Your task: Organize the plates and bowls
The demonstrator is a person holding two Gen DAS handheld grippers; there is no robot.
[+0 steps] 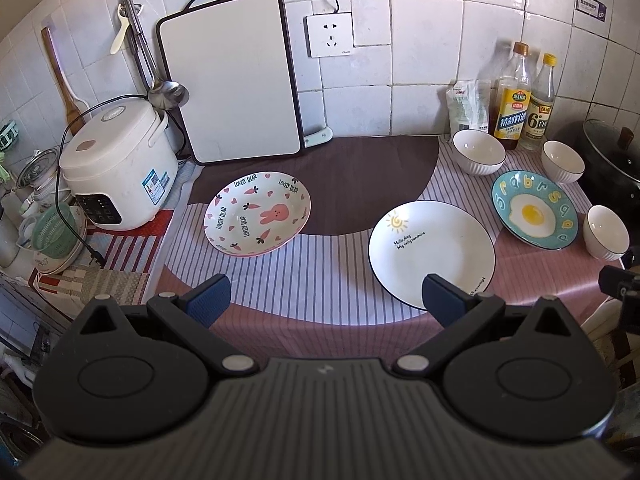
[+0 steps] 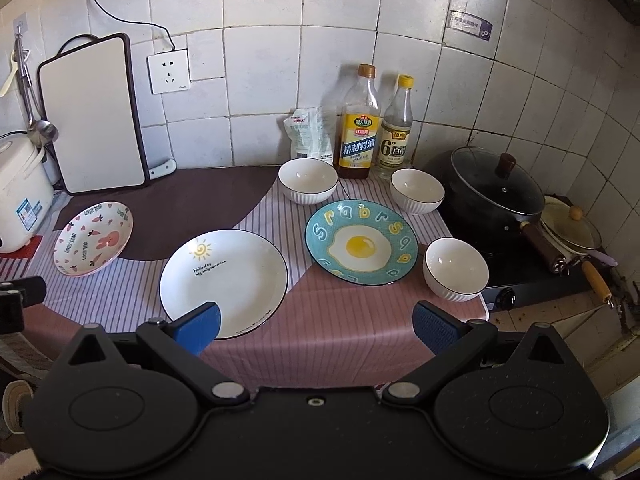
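1. Your left tongs are spread wide, holding nothing, hovering over the near edge of the bench. Your right tongs are the same: spread, nothing between them, just off the near edge.
2. Three plates lie flat and apart in a rough row: the pink bunny plate to the left near the rice cooker, the white sun plate in the middle nearest you, the blue fried-egg plate to the right.
3. Three white ribbed bowls sit upright around the egg plate: back-left bowl just in front of the bottles, back-right bowl beside the black pot, near-right bowl by the bench edge next to the stove.
4. All plates and bowls look empty, so stacking should spill nothing.
5. Nothing is stacked yet; judged from the layout, the task is at its start.
6. The sun plate lies closest to both tongs, so it is likely your first pick; its rim is low on the cloth, so expect to pinch the edge.
7. The cooking-wine bottle and vinegar bottle stand against the tiled wall with a white bag; watch them when you reach for the back bowls.
8. The cutting board leans on the wall behind the bunny plate, out of the way.
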